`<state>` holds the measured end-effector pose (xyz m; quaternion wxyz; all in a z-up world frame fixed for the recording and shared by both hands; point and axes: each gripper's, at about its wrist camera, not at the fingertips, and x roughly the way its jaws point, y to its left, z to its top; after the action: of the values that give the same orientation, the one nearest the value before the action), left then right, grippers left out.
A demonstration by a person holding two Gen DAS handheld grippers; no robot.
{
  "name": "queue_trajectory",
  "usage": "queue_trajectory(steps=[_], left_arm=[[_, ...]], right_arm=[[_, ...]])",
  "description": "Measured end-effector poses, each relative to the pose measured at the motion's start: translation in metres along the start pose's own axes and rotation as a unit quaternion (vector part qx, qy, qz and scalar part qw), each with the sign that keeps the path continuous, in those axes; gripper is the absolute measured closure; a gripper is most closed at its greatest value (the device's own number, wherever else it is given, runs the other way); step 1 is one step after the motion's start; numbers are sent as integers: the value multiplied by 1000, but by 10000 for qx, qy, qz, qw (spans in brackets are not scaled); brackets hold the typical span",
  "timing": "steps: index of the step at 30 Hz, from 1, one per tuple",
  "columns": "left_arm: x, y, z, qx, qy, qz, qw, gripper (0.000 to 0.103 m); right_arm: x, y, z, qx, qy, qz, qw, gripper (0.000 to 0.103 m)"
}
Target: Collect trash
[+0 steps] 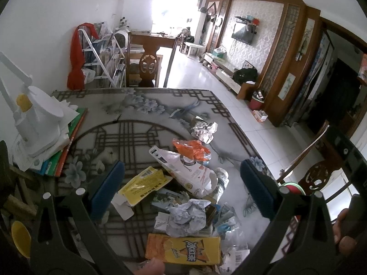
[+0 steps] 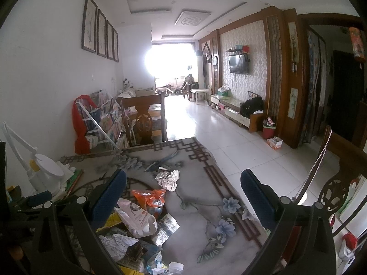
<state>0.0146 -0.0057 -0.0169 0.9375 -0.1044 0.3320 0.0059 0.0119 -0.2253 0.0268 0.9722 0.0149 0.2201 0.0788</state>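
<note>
Patterned table (image 1: 142, 112) carries wrappers (image 1: 190, 169), crumpled foil (image 1: 204, 130), books (image 1: 68, 146).

Trash pile (image 1: 183, 183) on table (image 1: 128, 110), lamp (image 1: 39, 123) at its left

"冰红茶" on orange carton (image 1: 183, 251) (flattened)

bright window (image 2: 170, 61), white tiled floor (image 2: 206, 123).
</note>
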Motion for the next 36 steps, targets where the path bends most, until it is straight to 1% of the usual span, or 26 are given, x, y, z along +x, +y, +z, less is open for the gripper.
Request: queue_trajectory(steps=[24, 29, 31, 33, 34, 36], left_arm=[[0, 1, 1, 0, 12, -11, 10000, 4], [1, 4, -1, 33, 12, -29, 10000, 4], [0, 8, -4, 40, 0, 7, 10000, 4], [3, 19, -11, 44, 8, 127, 9999, 4], [5, 25, -14, 52, 55, 199, 9998, 4], [14, 39, -25, 84, 275, 312, 9991, 4]], right_arm=[[0, 0, 0, 33, 22, 7, 10000, 7], [0, 0, -2, 54, 79, 6, 10000, 7], [-2, 2, -5, 25, 86, -20, 10000, 7], [-2, 5, -9, -36, 70, -61, 10000, 7], [-2, 6, -10, -69, 64, -68, 9999, 7], [-1, 9, -14, -152, 111, -66, 9998, 7]])
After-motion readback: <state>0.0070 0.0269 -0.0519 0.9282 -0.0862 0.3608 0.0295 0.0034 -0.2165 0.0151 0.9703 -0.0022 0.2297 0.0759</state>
